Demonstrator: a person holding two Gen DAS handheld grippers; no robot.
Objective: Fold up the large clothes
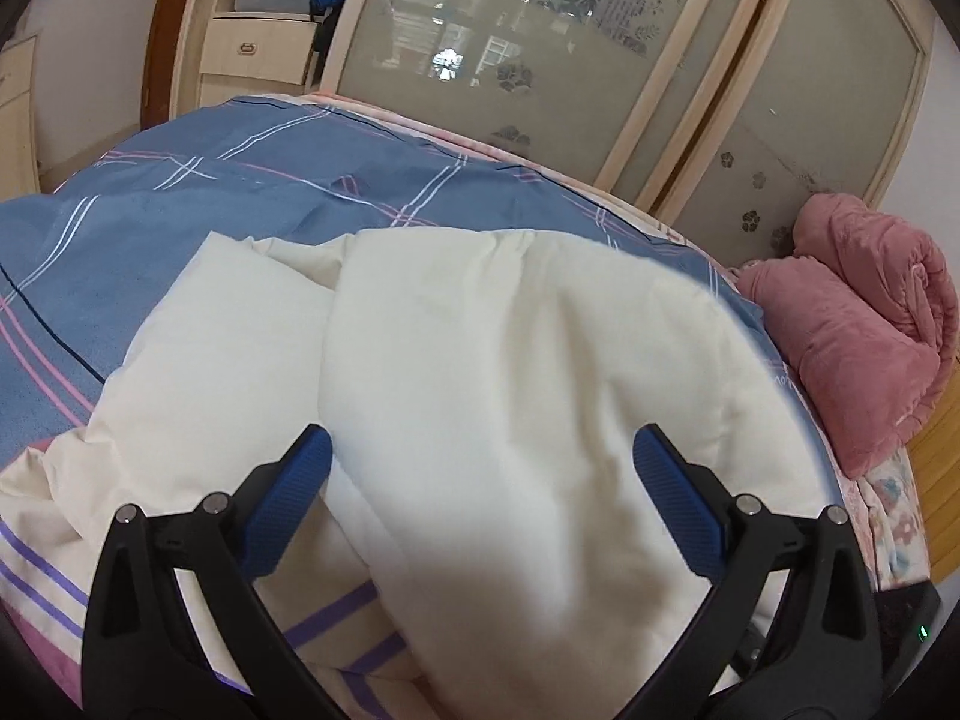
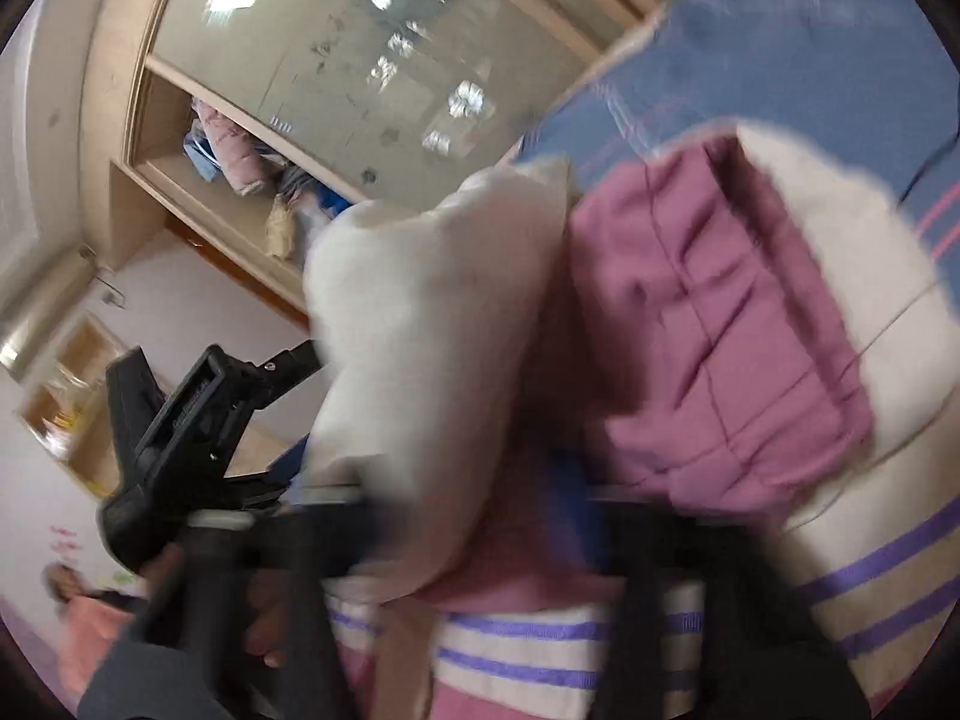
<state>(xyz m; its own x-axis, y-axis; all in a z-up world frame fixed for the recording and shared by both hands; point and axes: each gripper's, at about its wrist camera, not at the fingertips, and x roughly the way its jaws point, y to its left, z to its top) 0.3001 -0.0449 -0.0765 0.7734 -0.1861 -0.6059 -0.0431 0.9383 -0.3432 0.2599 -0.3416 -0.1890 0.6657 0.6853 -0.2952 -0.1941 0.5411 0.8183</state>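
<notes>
A large cream padded garment (image 1: 480, 360) lies bunched on the bed, its hem banded in pink with purple stripes (image 1: 336, 624). My left gripper (image 1: 483, 498) hovers just above it, jaws wide open, blue pads (image 1: 294, 504) on either side of a cream fold and gripping nothing. The right wrist view is blurred. There the garment's mauve quilted lining (image 2: 708, 348) is exposed, and a cream fold (image 2: 420, 360) stands up right in front of my right gripper (image 2: 480, 546). That gripper's jaws are buried in the cloth and look shut on it. The left gripper (image 2: 198, 420) shows black at the left.
A blue plaid sheet (image 1: 180, 252) covers the bed. A rolled pink blanket (image 1: 858, 324) lies at the bed's right edge. Behind stand frosted sliding wardrobe doors (image 1: 510, 48) and an open shelf with drawers (image 1: 258, 48). A hand (image 2: 180, 576) holds the left gripper.
</notes>
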